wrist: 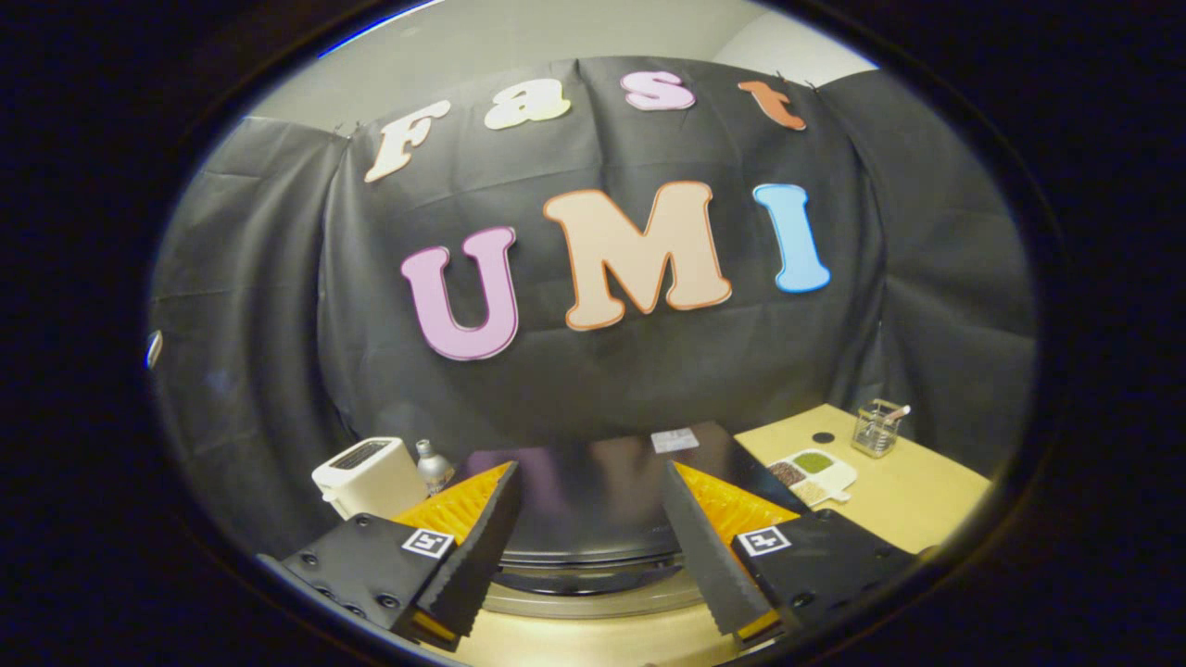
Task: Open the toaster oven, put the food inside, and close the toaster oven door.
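Above black shiny-topped toaster oven (602, 482), gripper (588, 533) spread wide, empty; door handle hidden, so descend squarely, seek front edge.

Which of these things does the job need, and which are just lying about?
For the job: toaster oven, between and ahead of the open gripper fingers.
Lying about: white toaster, silver bottle, glass jar, divided dish (perhaps the food).

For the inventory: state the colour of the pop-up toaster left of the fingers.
White, seen in the gripper view: toaster.
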